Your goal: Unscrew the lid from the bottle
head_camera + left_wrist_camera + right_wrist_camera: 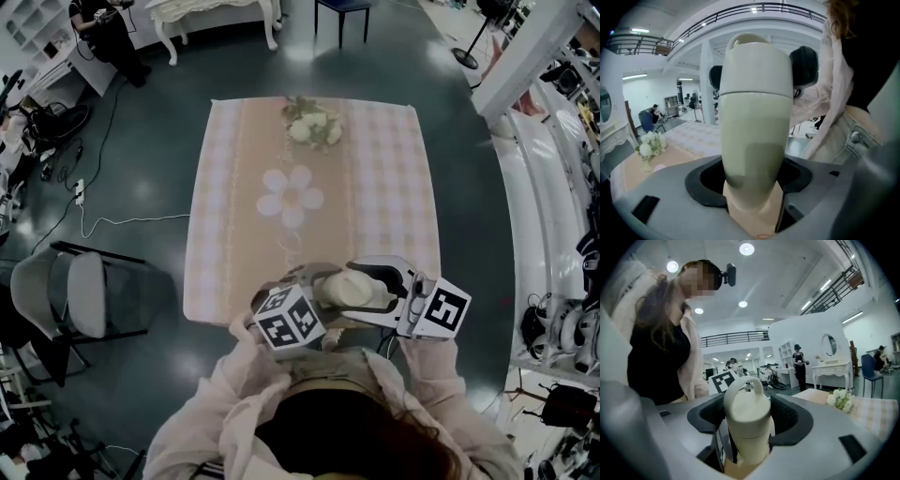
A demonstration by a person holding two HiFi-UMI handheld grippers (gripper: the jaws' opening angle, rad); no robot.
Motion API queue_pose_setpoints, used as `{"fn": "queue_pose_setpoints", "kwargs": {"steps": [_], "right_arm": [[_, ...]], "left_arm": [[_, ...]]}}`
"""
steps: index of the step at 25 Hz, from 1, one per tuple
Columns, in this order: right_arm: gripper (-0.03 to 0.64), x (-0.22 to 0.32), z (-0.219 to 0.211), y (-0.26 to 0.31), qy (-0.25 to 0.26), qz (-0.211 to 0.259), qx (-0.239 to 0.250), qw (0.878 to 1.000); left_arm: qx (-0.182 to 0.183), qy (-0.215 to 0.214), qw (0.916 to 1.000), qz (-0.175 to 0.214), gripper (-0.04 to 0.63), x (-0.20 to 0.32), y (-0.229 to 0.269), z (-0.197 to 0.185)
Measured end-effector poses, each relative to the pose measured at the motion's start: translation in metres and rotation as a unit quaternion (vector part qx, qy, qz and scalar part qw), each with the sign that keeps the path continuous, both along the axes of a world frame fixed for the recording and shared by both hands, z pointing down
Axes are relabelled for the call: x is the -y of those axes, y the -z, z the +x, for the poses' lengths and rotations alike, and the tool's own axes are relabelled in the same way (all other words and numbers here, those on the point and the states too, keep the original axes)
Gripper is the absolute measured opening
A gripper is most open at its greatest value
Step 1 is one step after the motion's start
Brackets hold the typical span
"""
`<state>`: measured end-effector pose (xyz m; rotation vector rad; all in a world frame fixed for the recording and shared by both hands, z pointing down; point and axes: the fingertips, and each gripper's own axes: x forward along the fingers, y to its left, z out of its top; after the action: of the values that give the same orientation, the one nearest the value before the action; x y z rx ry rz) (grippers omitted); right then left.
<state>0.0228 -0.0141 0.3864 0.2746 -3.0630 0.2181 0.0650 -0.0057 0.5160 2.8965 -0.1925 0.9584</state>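
A cream bottle (349,289) is held in the air over the table's near edge, close to the person's body. My left gripper (323,298) is shut on its body (750,140), which runs away from the left gripper view's camera with the lid (757,65) at the far end. The lid has a loop handle. My right gripper (382,292) comes in from the right, and its black fingers (804,65) press on either side of the lid. In the right gripper view the lid (746,413) fills the space between the jaws. The left gripper's marker cube (723,380) shows behind it.
A table with a pink checked cloth (394,187) lies ahead. It carries a flower-shaped mat (291,197) and a small white posy (314,127) at the far end. A grey chair (84,295) stands to the left, and cables lie on the floor.
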Motion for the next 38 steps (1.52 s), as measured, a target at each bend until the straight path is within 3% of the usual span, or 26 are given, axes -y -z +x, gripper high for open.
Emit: {"fn": "queue_pose_setpoints", "kwargs": {"steps": [2, 5, 8, 11, 12, 16, 18, 20, 22, 24, 27, 28, 30, 35, 36, 38], "right_arm": [[0.307, -0.001, 0.001, 0.006, 0.012, -0.003, 0.021, 1.0], [0.343, 0.017, 0.01, 0.003, -0.061, -0.017, 0.033, 0.997], [0.364, 0.029, 0.013, 0.001, -0.125, -0.056, 0.051, 0.989], [0.32, 0.029, 0.011, 0.002, -0.14, -0.04, 0.039, 0.989], [0.282, 0.028, 0.01, 0.001, -0.134, -0.03, 0.031, 0.99], [0.276, 0.015, 0.004, 0.009, -0.062, 0.003, 0.033, 0.998], [0.276, 0.005, 0.002, 0.017, -0.021, 0.003, 0.051, 0.998], [0.276, 0.001, 0.005, 0.017, 0.001, 0.001, 0.055, 0.998], [0.28, 0.002, 0.006, 0.014, -0.012, 0.0, 0.047, 0.999], [0.377, 0.006, 0.003, 0.01, -0.035, -0.011, 0.032, 0.999], [0.379, 0.019, 0.0, -0.003, -0.094, -0.011, -0.008, 0.995], [0.336, 0.022, 0.0, -0.005, -0.105, -0.003, -0.015, 0.994], [0.3, 0.019, -0.003, -0.001, -0.087, 0.008, -0.01, 0.996], [0.299, -0.007, -0.01, 0.015, 0.024, 0.034, -0.001, 0.999], [0.301, -0.007, -0.01, 0.016, 0.027, 0.036, 0.001, 0.999], [0.303, 0.002, -0.007, 0.017, -0.01, 0.026, 0.01, 1.0]], "left_arm": [[-0.021, -0.012, 0.9996, -0.018, 0.318, -0.005, 0.004, 0.003], [-0.036, 0.029, 0.9984, -0.033, 0.318, 0.006, 0.007, -0.001], [-0.024, 0.079, 0.9961, -0.031, 0.318, 0.02, 0.006, -0.008], [-0.008, 0.084, 0.9961, -0.027, 0.318, 0.023, 0.003, -0.011], [-0.004, 0.078, 0.9966, -0.027, 0.318, 0.023, 0.003, -0.012], [-0.019, 0.004, 0.9991, -0.037, 0.318, 0.009, 0.009, -0.012], [-0.03, -0.049, 0.9971, -0.051, 0.318, -0.005, 0.015, -0.012], [-0.031, -0.073, 0.9953, -0.056, 0.318, -0.011, 0.016, -0.012], [-0.027, -0.049, 0.9972, -0.05, 0.318, -0.005, 0.016, -0.012], [-0.009, -0.004, 0.9993, -0.035, 0.318, 0.008, 0.01, -0.014], [0.022, 0.037, 0.999, -0.009, 0.318, 0.02, 0.0, -0.017], [0.025, 0.038, 0.9989, -0.008, 0.318, 0.02, -0.001, -0.017], [0.02, 0.019, 0.9995, -0.017, 0.318, 0.014, -0.001, -0.016], [-0.019, -0.098, 0.9934, -0.056, 0.318, -0.019, 0.011, -0.014], [-0.026, -0.103, 0.9927, -0.058, 0.318, -0.02, 0.013, -0.014], [-0.039, -0.071, 0.9949, -0.06, 0.318, -0.011, 0.017, -0.013]]}}
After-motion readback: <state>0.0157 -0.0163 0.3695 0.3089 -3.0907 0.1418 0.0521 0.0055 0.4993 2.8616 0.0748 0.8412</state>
